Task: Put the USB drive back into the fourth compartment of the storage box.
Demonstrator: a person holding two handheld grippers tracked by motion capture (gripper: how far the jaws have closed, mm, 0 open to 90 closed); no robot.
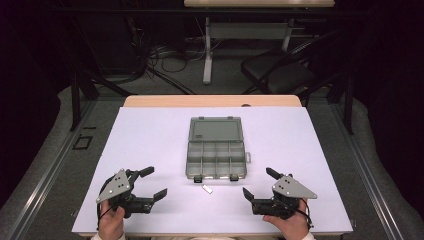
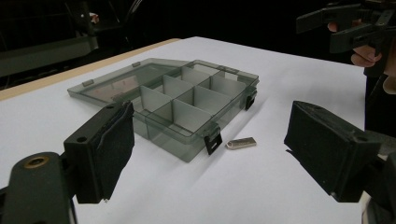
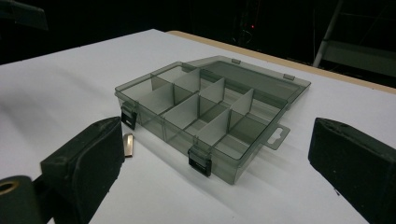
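Box (image 1: 216, 147) smoky, translucent, lid open, compartments divided.

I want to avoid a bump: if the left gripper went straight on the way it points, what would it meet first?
Probably the small metal piece on the sheet, just before the open organizer box; depth is uncertain.

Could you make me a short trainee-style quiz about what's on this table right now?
1. True or false: the lid of the compartment box lies open.
2. What lies on the white table just in front of the box?
A) a small metal piece
B) a pair of scissors
C) a cup
3. Is either the left claw or the right claw holding anything?

Key:
1. True; it lies flat behind the box.
2. A, the small metal piece.
3. No; both are open and nothing is between their jaws.
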